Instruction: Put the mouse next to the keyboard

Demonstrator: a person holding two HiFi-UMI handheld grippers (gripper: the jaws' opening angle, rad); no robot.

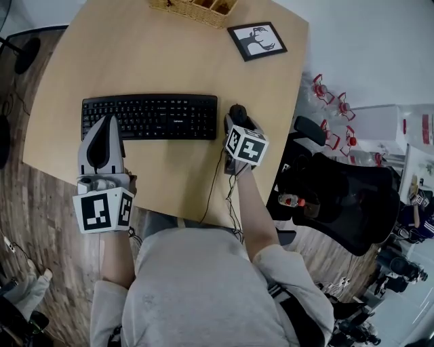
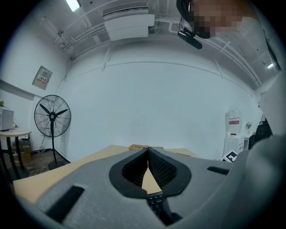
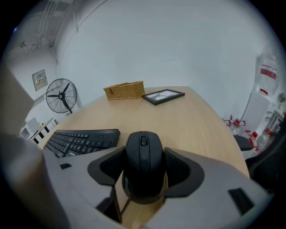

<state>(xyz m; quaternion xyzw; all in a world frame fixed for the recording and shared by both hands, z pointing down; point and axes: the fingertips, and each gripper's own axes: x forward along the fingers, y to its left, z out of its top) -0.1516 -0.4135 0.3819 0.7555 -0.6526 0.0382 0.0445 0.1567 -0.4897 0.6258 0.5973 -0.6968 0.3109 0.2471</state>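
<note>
A black keyboard (image 1: 149,116) lies across the middle of the wooden table (image 1: 169,54). Just off its right end is a black mouse (image 1: 237,112), held between the jaws of my right gripper (image 1: 239,122). In the right gripper view the mouse (image 3: 144,165) fills the gap of that gripper (image 3: 144,154), with the keyboard (image 3: 82,139) close on its left. Whether the mouse rests on the table, I cannot tell. My left gripper (image 1: 108,122) hangs over the keyboard's left part, jaws together and empty. In its own view the left gripper (image 2: 147,151) shows a few keyboard keys (image 2: 156,205) below.
A wicker basket (image 1: 196,8) and a black picture frame (image 1: 256,41) stand at the table's far edge. A black office chair (image 1: 339,196) is right of the table. Thin cables (image 1: 217,179) hang over the near edge. A standing fan (image 2: 52,117) is off to the left.
</note>
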